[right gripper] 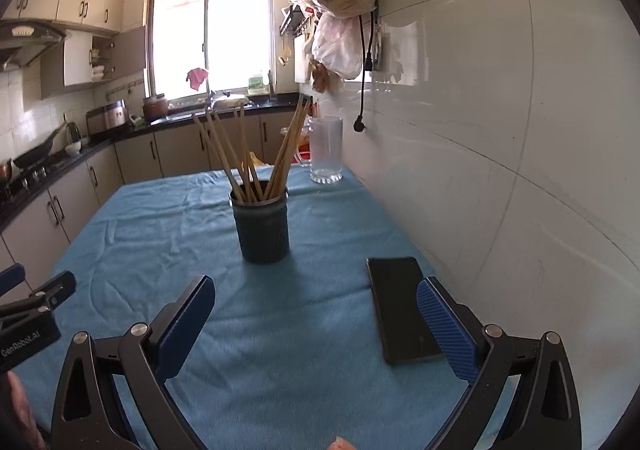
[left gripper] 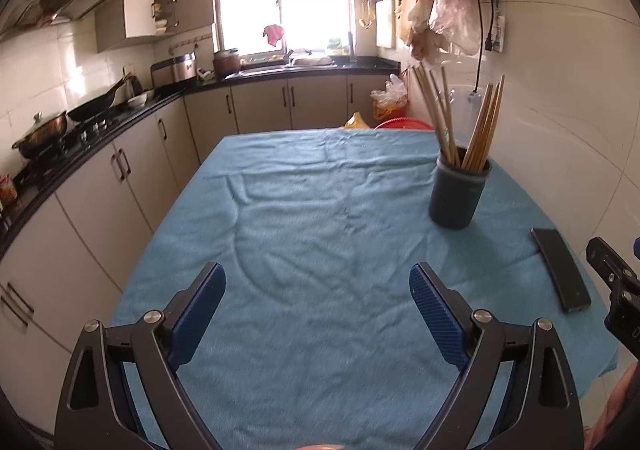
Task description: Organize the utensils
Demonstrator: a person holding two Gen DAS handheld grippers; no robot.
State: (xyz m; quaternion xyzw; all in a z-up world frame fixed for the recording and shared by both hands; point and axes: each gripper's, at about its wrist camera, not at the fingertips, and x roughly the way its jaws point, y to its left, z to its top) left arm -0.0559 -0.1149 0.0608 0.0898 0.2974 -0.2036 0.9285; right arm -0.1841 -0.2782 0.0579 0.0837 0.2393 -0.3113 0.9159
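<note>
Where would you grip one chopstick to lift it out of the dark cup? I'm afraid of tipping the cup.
Probably on the bare upper shaft of an outer chopstick, well above the dark cup. The sticks fan apart up there but bunch at the rim. Come from the near side with the open right gripper, fingers either side of the shaft, and pull along its lean.
</note>
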